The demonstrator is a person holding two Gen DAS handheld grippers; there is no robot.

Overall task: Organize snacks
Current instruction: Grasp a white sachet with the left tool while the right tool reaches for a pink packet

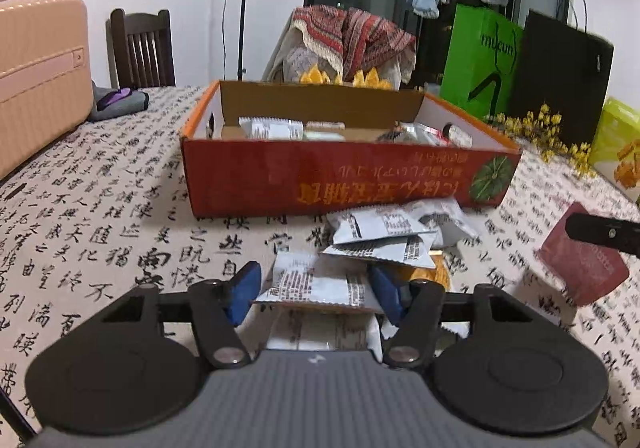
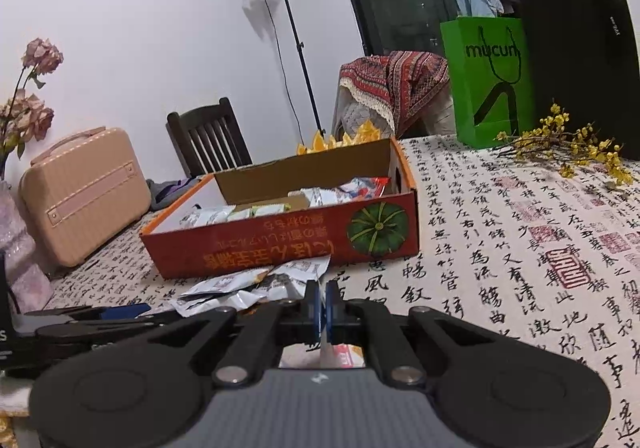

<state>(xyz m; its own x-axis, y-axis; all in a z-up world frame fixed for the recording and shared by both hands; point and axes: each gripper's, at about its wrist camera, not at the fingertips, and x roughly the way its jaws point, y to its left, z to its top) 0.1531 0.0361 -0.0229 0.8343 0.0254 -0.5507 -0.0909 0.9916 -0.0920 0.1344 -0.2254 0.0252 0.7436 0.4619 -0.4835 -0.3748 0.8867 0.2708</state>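
Red cardboard box (image 1: 352, 180) on calligraphy-print tabletop (image 1: 100, 216), several snack packets inside. Loose white snack packets (image 1: 384, 232) heaped just before its near wall. Left hand-held gripper (image 1: 314, 290): blue pads either side of one white packet (image 1: 316, 284), contact uncertain. Right hand-held gripper (image 2: 323, 306): pressed together, pinching a dark red packet (image 1: 584, 264).

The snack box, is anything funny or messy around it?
Yes. The red box sits with its printing upside down, and a heap of white snack packets lies loose on the tablecloth in front of it instead of inside.
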